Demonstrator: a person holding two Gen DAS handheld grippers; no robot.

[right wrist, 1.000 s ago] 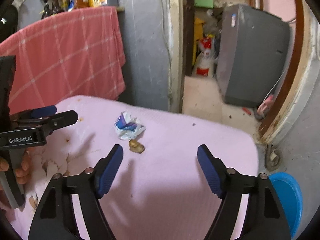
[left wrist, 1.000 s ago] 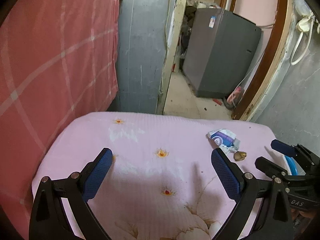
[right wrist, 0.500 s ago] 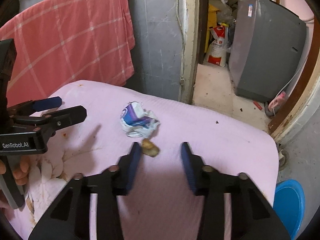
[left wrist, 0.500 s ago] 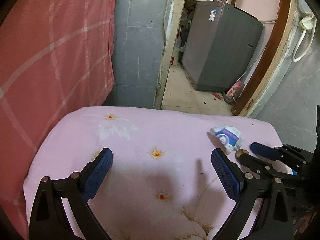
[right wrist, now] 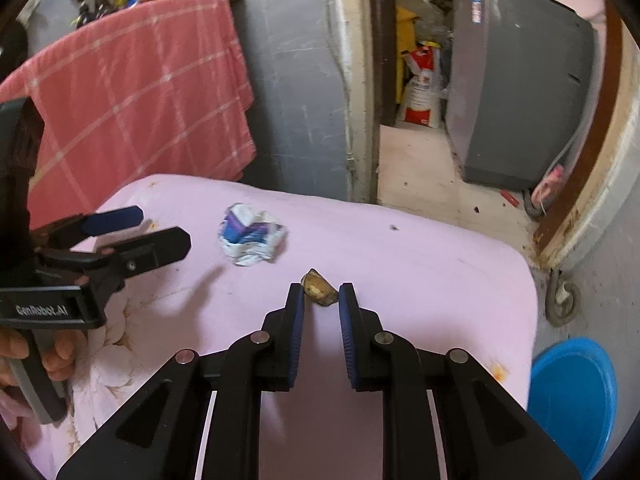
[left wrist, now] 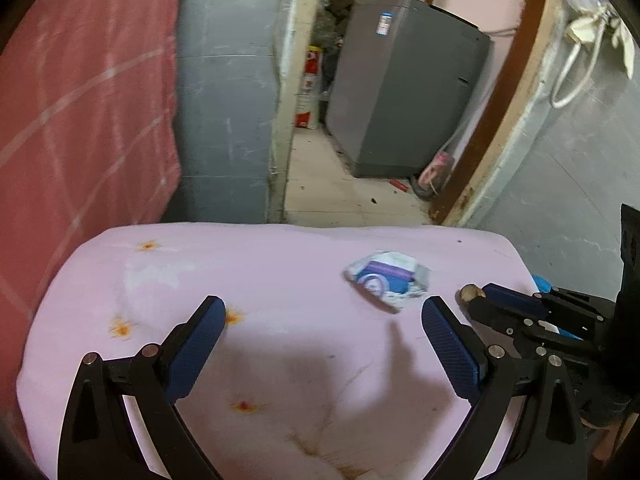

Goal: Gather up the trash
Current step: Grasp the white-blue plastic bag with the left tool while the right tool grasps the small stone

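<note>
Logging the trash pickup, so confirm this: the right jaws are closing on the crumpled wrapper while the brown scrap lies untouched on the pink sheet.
Not right. The right gripper has been closing its jaws on the brown scrap, as the right wrist view shows. The crumpled wrapper is what lies untouched on the pink sheet.

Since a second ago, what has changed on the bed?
The right gripper moved forward to the brown scrap and its jaws have just been closing on it; the pads now touch its sides. The left gripper stayed wide open. The crumpled wrapper and the scrap lie where they were.
</note>
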